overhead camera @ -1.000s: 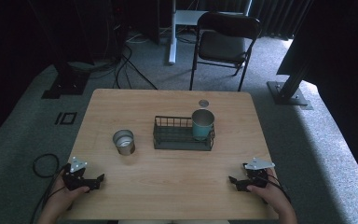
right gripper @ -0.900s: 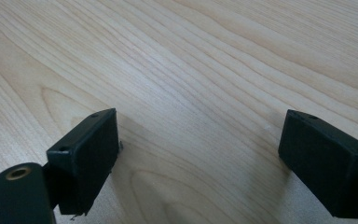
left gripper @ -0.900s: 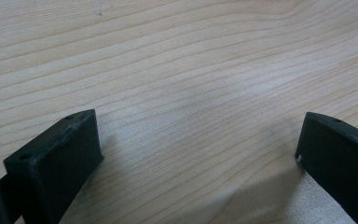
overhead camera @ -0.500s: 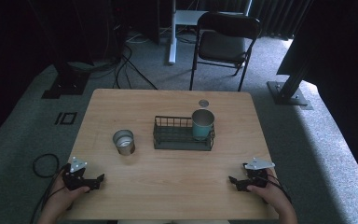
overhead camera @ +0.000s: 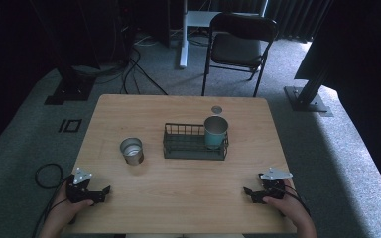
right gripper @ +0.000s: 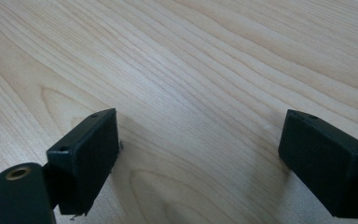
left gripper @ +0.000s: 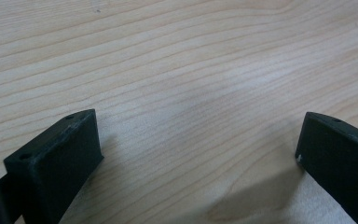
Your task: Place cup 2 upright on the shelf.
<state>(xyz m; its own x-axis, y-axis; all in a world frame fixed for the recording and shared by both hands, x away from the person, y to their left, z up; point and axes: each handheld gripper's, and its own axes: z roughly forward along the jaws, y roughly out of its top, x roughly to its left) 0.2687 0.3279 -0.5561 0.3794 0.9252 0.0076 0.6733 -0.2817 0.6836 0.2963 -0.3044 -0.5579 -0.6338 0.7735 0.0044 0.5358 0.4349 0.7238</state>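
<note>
Two hand-held claws rest at the near corners of a wooden table.

The left claw sits by the near left corner, the right claw by the near right corner; both are released, jaws wide apart over bare wood. Mid-table, a teal cup stands in the right end of a wire basket. A metal can stands left of the basket; a small round lid lies near the far edge.

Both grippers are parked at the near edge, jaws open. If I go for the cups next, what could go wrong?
1. The teal cup stands tall at the right end of the wire basket; a sideways reach could tip it or drag the basket.
2. The metal cup stands loose on the table; one jaw of the left gripper could knock it over.
3. The small lid lies flat, hard to pinch.
</note>
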